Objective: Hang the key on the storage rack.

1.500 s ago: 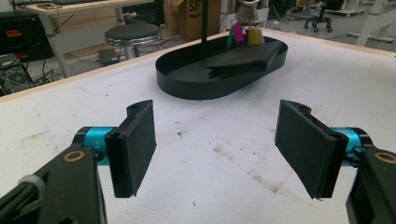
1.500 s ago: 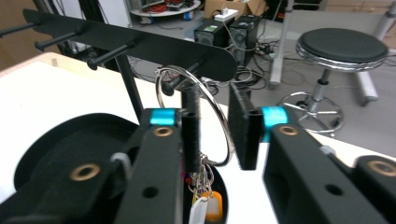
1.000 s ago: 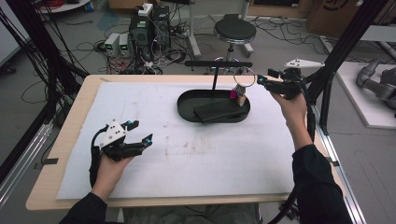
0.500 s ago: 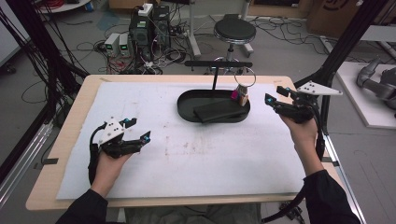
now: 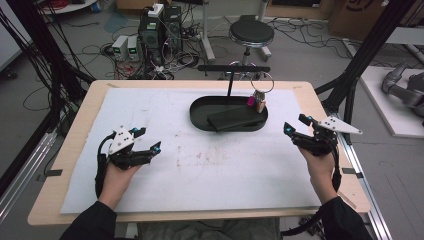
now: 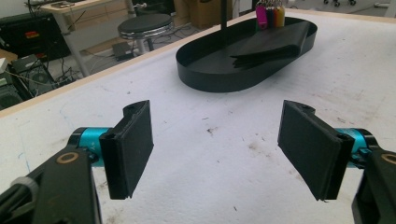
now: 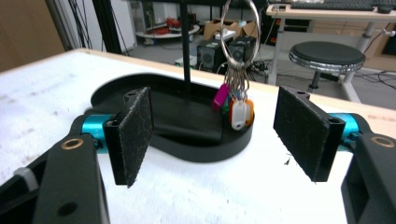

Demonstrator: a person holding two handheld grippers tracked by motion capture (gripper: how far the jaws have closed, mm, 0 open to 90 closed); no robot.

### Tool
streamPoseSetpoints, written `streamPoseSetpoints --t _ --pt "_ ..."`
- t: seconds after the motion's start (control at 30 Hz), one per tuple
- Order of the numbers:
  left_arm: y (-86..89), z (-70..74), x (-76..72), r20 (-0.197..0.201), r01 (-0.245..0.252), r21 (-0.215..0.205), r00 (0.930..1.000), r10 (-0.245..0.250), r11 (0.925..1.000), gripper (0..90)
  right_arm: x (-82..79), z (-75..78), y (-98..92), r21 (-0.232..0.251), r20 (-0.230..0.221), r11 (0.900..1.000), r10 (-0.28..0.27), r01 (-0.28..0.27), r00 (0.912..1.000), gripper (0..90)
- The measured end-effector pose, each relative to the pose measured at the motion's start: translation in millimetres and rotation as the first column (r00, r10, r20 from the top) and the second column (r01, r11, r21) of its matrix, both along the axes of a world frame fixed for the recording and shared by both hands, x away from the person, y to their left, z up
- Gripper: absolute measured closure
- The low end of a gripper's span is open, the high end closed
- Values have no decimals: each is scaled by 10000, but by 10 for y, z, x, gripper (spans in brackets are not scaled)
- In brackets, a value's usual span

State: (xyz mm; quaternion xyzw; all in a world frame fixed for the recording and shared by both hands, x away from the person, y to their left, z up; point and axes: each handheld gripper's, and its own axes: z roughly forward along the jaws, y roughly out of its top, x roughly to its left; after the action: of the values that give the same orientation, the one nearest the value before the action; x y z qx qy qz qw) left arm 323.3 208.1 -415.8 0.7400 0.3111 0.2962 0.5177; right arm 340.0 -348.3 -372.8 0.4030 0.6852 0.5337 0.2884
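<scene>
tray (image 5: pixel 200 117) with key ring (image 7: pixel 237 28) ahead of right gripper (image 5: pixel 296 126) | both grippers' jaws wide, empty

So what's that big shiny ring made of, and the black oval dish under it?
The ring looks like metal: thin, silvery wire with bright glints. The coloured tags hanging from it look like smooth plastic, though that is a guess. The oval tray is matte black with a thin upright rim; it could be plastic or painted metal, the pictures don't settle which.
</scene>
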Motion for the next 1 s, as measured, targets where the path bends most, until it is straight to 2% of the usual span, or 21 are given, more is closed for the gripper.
streamPoseSetpoints --t 0.1,0.2,0.4,0.53,0.77,1.0 --pt "-9 -6 20 -3 15 60 10000 -15 10000 264 -68 -79 -13 33 209 9999 -116 115 9997 292" --pt "-24 -17 30 -22 40 119 10000 -40 9999 264 -108 -143 -25 13 150 9999 -122 122 9998 290" --pt "-54 -20 19 -3 91 231 10000 -90 9997 264 -95 -225 -13 -242 -302 9997 -31 23 9995 270" --pt "-48 -20 -15 60 94 334 9999 -96 9994 264 -74 -248 23 -507 -438 9987 -8 -14 9990 266" --pt "41 -15 -85 156 -238 358 9996 232 9991 264 -45 -268 89 -916 -407 9958 3 -40 9992 267" --pt "115 -20 -126 211 -546 305 9983 540 9980 255 -7 -286 78 -911 -536 9958 -70 21 9985 263"
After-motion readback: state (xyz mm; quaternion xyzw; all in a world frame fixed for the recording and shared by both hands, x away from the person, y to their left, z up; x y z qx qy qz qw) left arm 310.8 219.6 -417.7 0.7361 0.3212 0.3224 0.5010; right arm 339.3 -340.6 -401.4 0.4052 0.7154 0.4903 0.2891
